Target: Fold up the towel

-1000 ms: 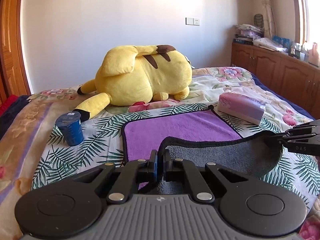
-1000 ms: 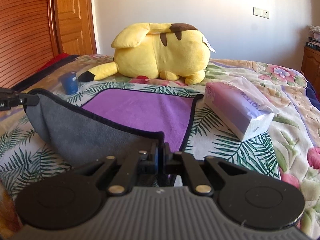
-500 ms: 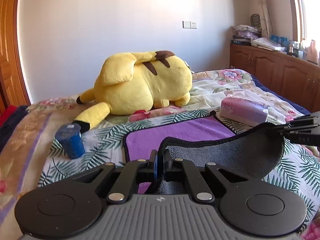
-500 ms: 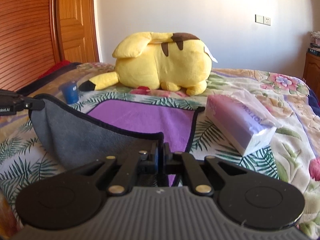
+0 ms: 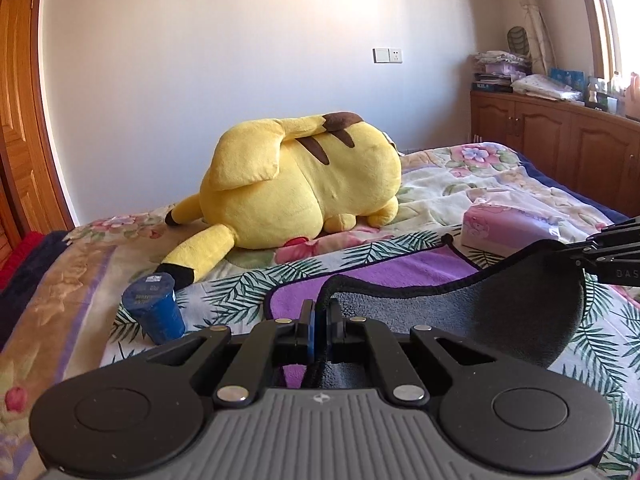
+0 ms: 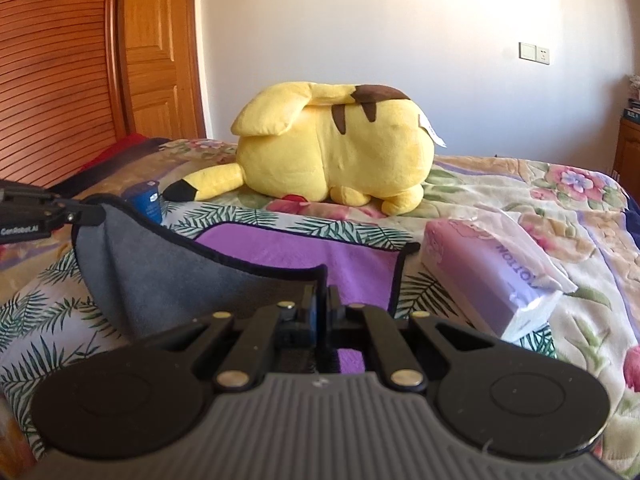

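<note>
Left tool (image 5: 319,330) clenched on one black-trimmed corner of the purple-and-grey microfibre towel (image 5: 460,308), right tool (image 6: 322,312) clenched on the other near corner. The pinched edge is lifted and stretched between the two tools, grey underside facing the cameras and sagging in the middle; the purple far part (image 6: 320,254) lies flat on the floral-and-palm-print bedspread (image 6: 568,208) just ahead of both tools. In the left wrist view the right tool (image 5: 588,256) shows at the right edge gripping its corner; in the right wrist view the left tool (image 6: 86,213) shows at the left edge doing the same. Small dark-blue plastic cup (image 5: 154,307) stands ahead-left of the left tool, near the towel's left side. Pink-and-lilac soft pack of tissues (image 6: 492,276) lies ahead-right of the right tool, just beside the towel's right edge. Big yellow plush toy with brown stripes (image 5: 304,184) lies beyond the towel's far edge.
</note>
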Demonstrator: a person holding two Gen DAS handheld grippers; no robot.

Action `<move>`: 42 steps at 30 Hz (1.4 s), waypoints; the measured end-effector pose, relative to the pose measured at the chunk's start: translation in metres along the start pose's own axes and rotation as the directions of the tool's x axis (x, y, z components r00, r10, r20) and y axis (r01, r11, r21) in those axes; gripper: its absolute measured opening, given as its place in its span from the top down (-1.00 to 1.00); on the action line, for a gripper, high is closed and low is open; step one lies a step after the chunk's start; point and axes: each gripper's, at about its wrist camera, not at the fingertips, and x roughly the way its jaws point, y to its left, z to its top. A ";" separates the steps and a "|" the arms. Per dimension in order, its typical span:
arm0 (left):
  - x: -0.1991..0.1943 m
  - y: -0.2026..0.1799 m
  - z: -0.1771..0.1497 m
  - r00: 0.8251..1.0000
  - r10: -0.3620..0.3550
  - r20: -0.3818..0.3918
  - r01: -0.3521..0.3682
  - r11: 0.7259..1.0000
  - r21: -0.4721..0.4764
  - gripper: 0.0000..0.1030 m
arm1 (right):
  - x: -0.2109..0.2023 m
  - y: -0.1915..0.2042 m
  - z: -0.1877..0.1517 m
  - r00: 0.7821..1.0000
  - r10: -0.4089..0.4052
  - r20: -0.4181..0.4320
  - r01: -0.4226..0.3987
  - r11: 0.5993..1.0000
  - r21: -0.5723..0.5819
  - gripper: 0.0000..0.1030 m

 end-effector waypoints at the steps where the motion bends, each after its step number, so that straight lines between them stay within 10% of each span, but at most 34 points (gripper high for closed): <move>1: 0.001 0.000 0.000 1.000 -0.005 0.003 0.005 1.000 0.001 1.00 | 0.001 0.000 0.000 1.000 0.000 0.000 0.000 1.000 -0.002 0.91; 42: 0.089 0.021 0.028 0.997 0.067 0.037 -0.068 0.998 0.019 1.00 | 0.070 -0.030 0.036 0.997 -0.045 0.069 0.049 0.997 -0.060 0.91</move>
